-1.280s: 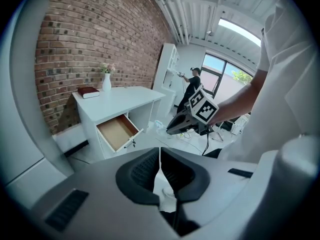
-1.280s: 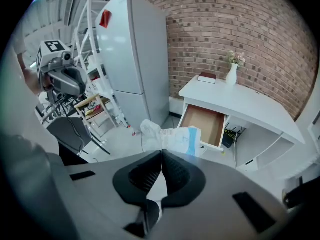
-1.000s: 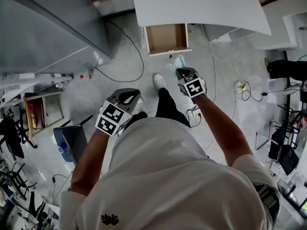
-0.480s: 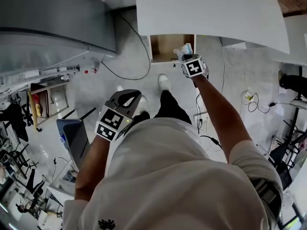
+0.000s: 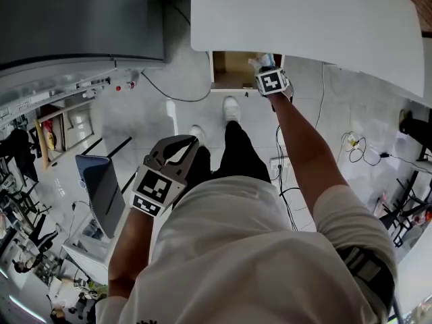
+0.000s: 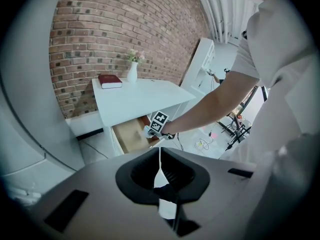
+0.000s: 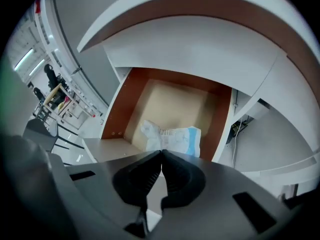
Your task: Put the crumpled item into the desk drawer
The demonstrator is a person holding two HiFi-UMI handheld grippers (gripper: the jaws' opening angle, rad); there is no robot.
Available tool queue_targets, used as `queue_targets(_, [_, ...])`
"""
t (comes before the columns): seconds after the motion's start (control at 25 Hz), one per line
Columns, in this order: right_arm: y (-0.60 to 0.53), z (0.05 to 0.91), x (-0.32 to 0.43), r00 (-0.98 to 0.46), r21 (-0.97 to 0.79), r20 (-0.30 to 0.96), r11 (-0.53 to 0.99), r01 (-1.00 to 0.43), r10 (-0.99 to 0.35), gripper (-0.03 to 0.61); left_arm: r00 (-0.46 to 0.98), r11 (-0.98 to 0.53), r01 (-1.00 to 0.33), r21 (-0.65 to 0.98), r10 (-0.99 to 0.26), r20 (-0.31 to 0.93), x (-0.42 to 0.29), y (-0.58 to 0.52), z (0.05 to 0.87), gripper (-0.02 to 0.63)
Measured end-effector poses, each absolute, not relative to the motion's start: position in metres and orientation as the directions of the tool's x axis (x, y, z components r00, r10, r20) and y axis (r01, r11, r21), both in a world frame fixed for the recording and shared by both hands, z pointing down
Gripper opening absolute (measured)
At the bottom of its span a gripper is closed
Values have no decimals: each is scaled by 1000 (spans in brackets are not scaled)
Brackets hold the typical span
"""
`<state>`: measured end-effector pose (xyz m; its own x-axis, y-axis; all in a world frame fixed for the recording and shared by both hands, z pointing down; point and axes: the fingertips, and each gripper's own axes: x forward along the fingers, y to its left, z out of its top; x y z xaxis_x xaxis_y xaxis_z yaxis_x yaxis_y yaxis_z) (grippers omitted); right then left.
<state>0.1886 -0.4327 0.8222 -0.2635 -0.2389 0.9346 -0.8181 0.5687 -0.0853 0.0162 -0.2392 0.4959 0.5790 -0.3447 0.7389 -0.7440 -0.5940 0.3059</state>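
Crumpled item (image 7: 172,138), a white wrapper with a pale blue patch and creased, puckered folds, sits at the tips of the right gripper (image 7: 161,154). The jaws are pressed together on its near edge. It hangs over the front of the open desk drawer (image 7: 127,101), toward the 4 o'clock corner of the box. Whether it touches the bottom cannot be told.

The drawer has reddish-brown side walls and a flat tan floor, and nothing else shows inside it. It is pulled out from under a smooth white tabletop (image 5: 304,19), which fills the head view from 12 to 2 o'clock.

In the left gripper view a closed red book (image 6: 110,81) and a slim white vase (image 6: 132,73) with a small sprig of flowers stand on the tabletop, against a rough brick wall (image 6: 100,34).

The floor (image 5: 169,123) is pale grey tile, and a black cable (image 5: 177,98) curves across it at 11 o'clock from the person's white shoe (image 5: 231,108). A large flat grey panel (image 5: 81,19) takes the 10 o'clock corner.

The left gripper (image 6: 160,156) is held back near the person's waist, at 7 o'clock in the head view. Its dark ribbed jaws are together with nothing between them.
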Motion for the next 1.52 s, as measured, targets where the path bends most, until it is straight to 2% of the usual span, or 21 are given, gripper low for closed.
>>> queue_targets(0.28, [-464,868,194,-228,-69,941,520,-851,-249,29,556,-558,-768,316,-336,760,18,-249,521,29])
queue_targets(0.56, [-466,887,200,-177,-37,961,537,-843,-211,31,531,-510,-799,319,-350,772,14,-249,532,29])
queue_targets(0.72, [-470,898,192,-195,-48,958,555,-831,-210,32,524,-495,-807,322,-350,776,11,-246,540,29])
queue_targets(0.88, [-461,897,199,-144,-23,974,559,-829,-173,35,517,-484,-814,321,-353,780,7,-240,541,29])
queue_targets(1.04, [-460,898,191,-205,-68,963,574,-816,-177,52,518,-482,-815,321,-359,777,7,-238,540,29])
queue_targets(1.16, [-445,888,177,-275,-154,952,569,-808,-133,52,524,-490,-810,321,-360,772,6,-237,539,29])
queue_targets(1.32, [-446,871,188,-233,-77,954,598,-798,-188,49,542,-510,-797,325,-365,757,4,-233,533,29])
queue_targets(1.52, [-427,837,182,-251,-82,946,596,-799,-205,44,574,-554,-768,321,-374,728,1,-227,514,29])
